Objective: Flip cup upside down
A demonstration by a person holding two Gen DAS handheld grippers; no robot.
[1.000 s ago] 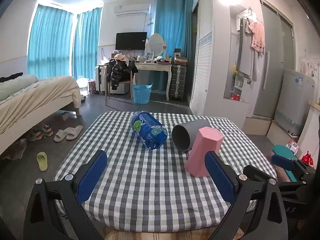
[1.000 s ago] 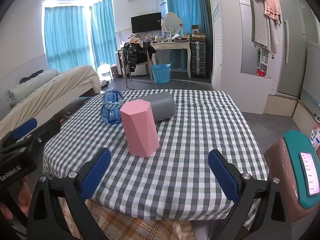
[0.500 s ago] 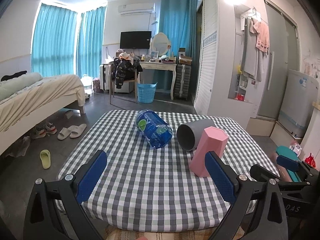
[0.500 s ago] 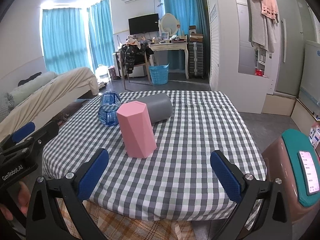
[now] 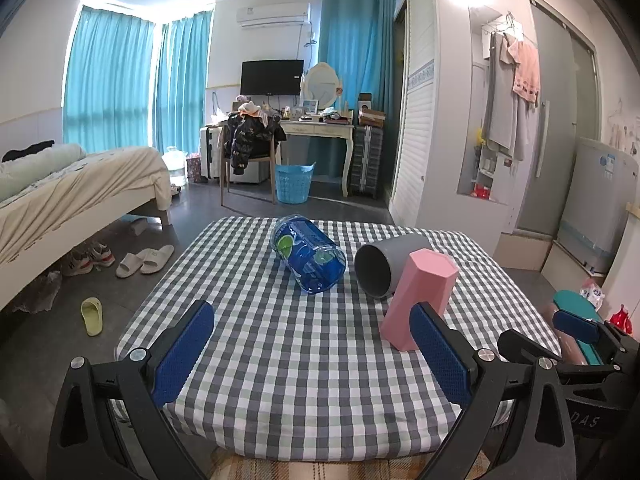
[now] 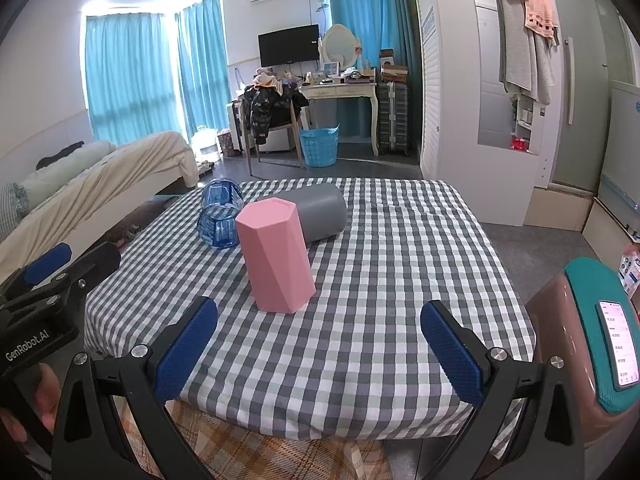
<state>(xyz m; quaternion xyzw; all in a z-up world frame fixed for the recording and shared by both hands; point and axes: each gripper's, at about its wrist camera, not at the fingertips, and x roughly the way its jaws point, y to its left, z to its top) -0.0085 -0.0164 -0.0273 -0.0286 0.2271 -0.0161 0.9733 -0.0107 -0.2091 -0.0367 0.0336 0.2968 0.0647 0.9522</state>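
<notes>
Both grippers hang at the near table edge, nothing held; three cups crowd the far half.

Left gripper (image 5: 312, 348) and right gripper (image 6: 318, 344): fingers spread wide, empty, well short of the cups. On the checked tablecloth (image 6: 400, 280) the pink cup (image 6: 276, 256) stands closed end up (apparently already inverted). The grey cup (image 5: 378, 266) lies on its side just behind it at about 1 o'clock in the right view, mouth toward the left gripper; the blue cup (image 5: 308, 258) lies on its side at 11 o'clock. Risks, as I judge them: both lying cups are round and would roll if nudged off-centre; reaching for the grey one could knock the pink cup over, since they sit touching or nearly so.
</notes>
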